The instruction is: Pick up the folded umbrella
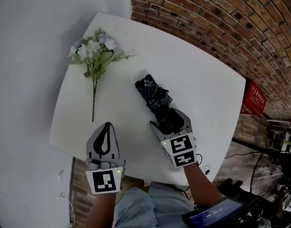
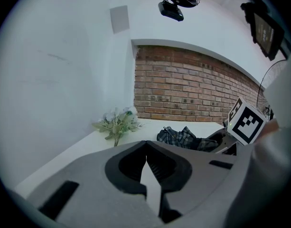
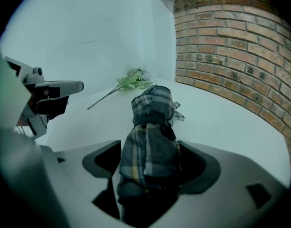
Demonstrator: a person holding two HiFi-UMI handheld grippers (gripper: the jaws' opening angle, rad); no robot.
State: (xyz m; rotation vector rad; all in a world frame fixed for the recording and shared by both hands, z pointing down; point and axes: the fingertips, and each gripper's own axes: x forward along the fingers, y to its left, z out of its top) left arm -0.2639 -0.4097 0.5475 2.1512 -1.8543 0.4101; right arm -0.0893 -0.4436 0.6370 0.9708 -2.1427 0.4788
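Note:
The folded umbrella [image 1: 152,93], dark plaid fabric, lies on the white table [image 1: 207,80] pointing away from me. My right gripper [image 1: 168,117] has its jaws on either side of the umbrella's near end, pressed against the fabric. In the right gripper view the umbrella [image 3: 152,127] fills the space between the jaws of that gripper [image 3: 149,148]. My left gripper [image 1: 106,126] rests near the table's front edge, left of the umbrella, shut and empty. In the left gripper view its tips [image 2: 145,145] meet and the umbrella [image 2: 183,137] lies to the right.
A bunch of pale flowers [image 1: 95,51] with a long stem lies at the table's far left. A brick wall [image 1: 221,18] runs behind and to the right. A red box [image 1: 253,98] stands beyond the right table edge. Cables and equipment sit at the lower right.

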